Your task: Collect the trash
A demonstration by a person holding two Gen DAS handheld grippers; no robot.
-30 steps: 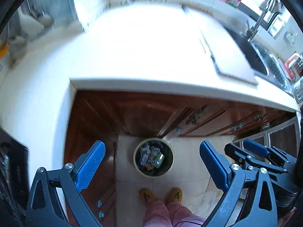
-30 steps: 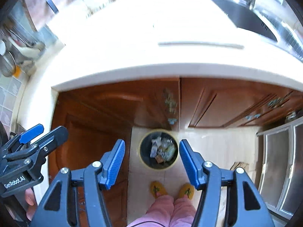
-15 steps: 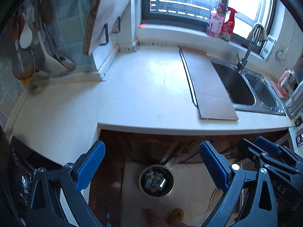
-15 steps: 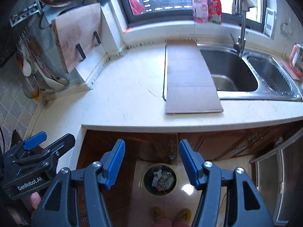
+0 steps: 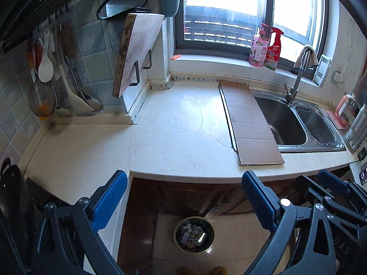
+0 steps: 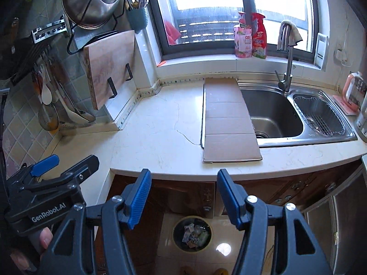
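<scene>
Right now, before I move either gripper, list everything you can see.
Trash bin: 1, dark, on the floor below the counter, holding scraps.
Cardboard sheet: 1, brown, flat on the countertop, overlapping the sink's left edge.
Countertop: 1, cream, cracked.
Sink: 1, steel, with a wire basket at right.
Faucet: 1, steel, cloth draped on top.
Bottles: 2, pink and red, on the windowsill.
Cutting board: 1, wooden, racked on the wall.
Pot lid: 1, steel, hung above.
Left gripper: open, empty.
Right gripper: open, empty.
</scene>
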